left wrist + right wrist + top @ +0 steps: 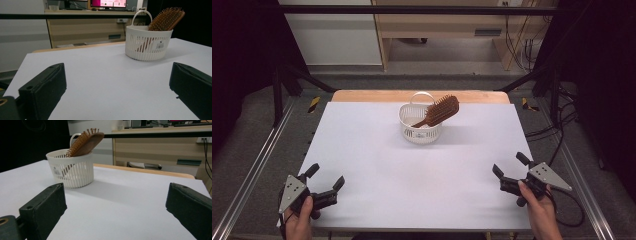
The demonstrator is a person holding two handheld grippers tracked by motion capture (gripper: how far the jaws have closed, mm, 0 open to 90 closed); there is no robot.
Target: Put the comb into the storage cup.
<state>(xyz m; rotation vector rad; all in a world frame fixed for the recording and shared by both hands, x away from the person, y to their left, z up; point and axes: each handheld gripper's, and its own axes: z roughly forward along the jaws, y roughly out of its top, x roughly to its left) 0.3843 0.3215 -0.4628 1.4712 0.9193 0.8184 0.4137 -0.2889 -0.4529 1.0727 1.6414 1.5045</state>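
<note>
- While both grippers sit at the near edge of the white table (377,165), well short of the basket (419,131), nothing is gripped, so this reads as either the start or the finished state of the work.
- Left gripper (325,177): jaws spread wide, empty, near and to the left of the basket, well apart from it; in the left gripper view the basket (147,45) stands ahead and to the right between the spread jaws.
- Right gripper (510,166): jaws spread wide, empty, near and to the right of the basket, well apart from it; in the right gripper view the basket (73,171) stands ahead and to the left.
- Hairbrush (440,111): wooden, handle down inside the basket, bristle head leaning out over the basket's rim on the right side, tilted rather than upright.
- Basket: white, slotted wall, thin handle upright on its far side, standing at the table's far middle.
- Likely step: brush and basket are the things at issue; brush appears already stowed, or waits to be lifted out.
- Next move, if it is a lift: right gripper travels forward to the basket, pinches the brush head (85,141) above the rim, pulls up along the tilt.
- Left gripper would likely need to steady the basket wall, since the light basket could tip or drag.
</note>
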